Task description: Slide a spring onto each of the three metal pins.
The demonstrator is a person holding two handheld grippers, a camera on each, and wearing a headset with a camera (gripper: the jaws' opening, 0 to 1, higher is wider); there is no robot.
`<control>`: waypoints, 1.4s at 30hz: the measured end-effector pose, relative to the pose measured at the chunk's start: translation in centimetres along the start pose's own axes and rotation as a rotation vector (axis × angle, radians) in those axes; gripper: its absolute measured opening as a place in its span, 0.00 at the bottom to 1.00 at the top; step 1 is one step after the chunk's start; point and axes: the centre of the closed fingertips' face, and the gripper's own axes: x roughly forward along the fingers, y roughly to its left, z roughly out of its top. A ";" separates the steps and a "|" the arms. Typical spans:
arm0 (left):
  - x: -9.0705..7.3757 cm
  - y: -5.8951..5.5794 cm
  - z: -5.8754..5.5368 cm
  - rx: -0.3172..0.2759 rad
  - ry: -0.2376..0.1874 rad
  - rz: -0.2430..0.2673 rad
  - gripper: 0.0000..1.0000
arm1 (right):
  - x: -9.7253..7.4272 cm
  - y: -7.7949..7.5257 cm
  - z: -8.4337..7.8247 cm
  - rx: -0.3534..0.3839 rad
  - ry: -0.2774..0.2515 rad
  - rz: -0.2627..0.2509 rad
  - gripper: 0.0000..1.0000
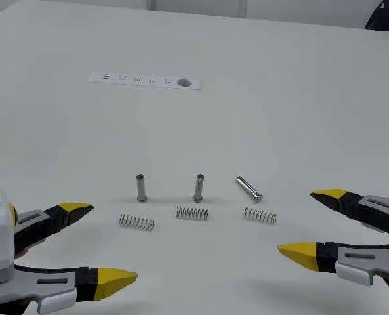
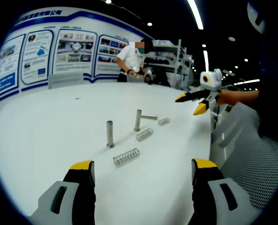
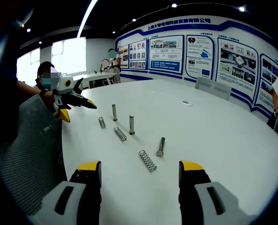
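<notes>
Pins: two silver metal pins [image 1: 140, 188] are standing; third pin [image 1: 249, 189] is lying at 3 o'clock.
Springs: steel coil springs [image 1: 191, 212] are lying at their 6 o'clock.
Fingers: left gripper [image 1: 114, 243] and right gripper [image 1: 294, 221] are hovering, fingers apart, empty.
Risk: off-centre threading could be toppling a standing pin.

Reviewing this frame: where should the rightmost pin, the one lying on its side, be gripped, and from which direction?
Probably grip the lying pin at mid-shaft, coming down from above with the right tongs. It lies flat, its head toward the nearest spring, so open jaws can straddle the smooth round shaft crosswise.
</notes>
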 end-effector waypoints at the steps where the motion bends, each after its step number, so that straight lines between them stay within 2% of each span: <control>1: 0.0 0.0 0.0 0.001 0.000 0.002 0.86 | 0.0 -0.1 -0.2 0.001 0.006 0.002 0.68; 7: -0.1 0.0 -0.2 -0.009 0.000 0.009 0.86 | 0.3 -0.7 0.2 0.007 0.006 -0.003 0.66; 12: 0.0 -0.4 -0.7 -0.005 0.018 0.004 0.86 | 0.5 -1.1 0.7 0.013 0.003 -0.004 0.64; 18: -0.2 -0.1 -0.4 -0.015 0.008 0.021 0.86 | 1.0 -1.8 0.8 0.020 0.015 -0.006 0.60; 25: -0.3 -0.1 -0.5 -0.020 0.013 0.029 0.86 | 1.4 -2.7 1.3 0.035 0.026 -0.016 0.54; 34: -0.4 -0.2 -0.5 -0.021 0.019 0.031 0.85 | 2.9 -3.8 2.2 0.051 0.078 -0.032 0.38; 42: -0.3 -0.2 -0.5 -0.024 0.016 0.027 0.85 | 4.7 -4.5 2.5 0.041 0.150 -0.044 0.30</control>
